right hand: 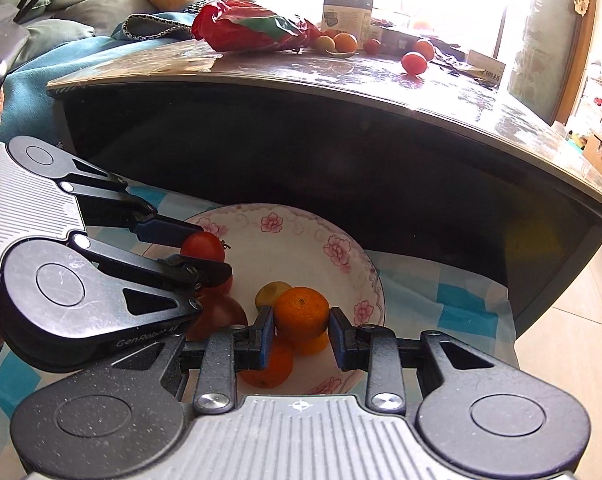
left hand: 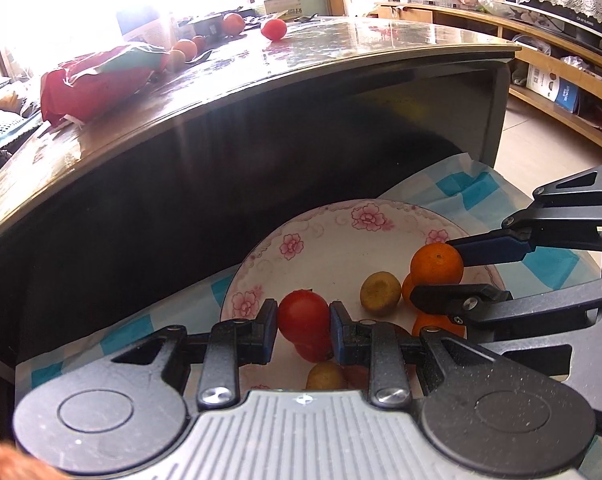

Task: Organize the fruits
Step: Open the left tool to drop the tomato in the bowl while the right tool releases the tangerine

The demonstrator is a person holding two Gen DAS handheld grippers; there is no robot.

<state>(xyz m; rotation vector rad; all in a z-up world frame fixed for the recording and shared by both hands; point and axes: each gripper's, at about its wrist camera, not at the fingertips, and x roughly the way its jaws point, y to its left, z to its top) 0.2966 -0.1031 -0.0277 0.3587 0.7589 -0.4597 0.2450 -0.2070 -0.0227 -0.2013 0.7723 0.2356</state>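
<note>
A white floral plate (left hand: 321,240) (right hand: 301,236) lies on a blue-checked cloth below the table edge and holds several fruits. My left gripper (left hand: 303,326) (right hand: 205,250) is shut on a red tomato (left hand: 303,314) (right hand: 203,246) just above the plate. My right gripper (right hand: 301,330) (left hand: 437,270) is shut on an orange (right hand: 301,312) (left hand: 437,264) over the plate's other side. More oranges (right hand: 267,364), a brownish-yellow fruit (left hand: 380,294) (right hand: 269,292) and another tomato (right hand: 217,316) lie in the plate.
A dark table (left hand: 261,80) (right hand: 341,92) rises behind the plate. On it lie a red bag (left hand: 97,80) (right hand: 253,28), several oranges and tomatoes (left hand: 274,29) (right hand: 413,63) and a box (right hand: 347,8). A sofa (right hand: 61,32) stands left, shelves (left hand: 541,40) right.
</note>
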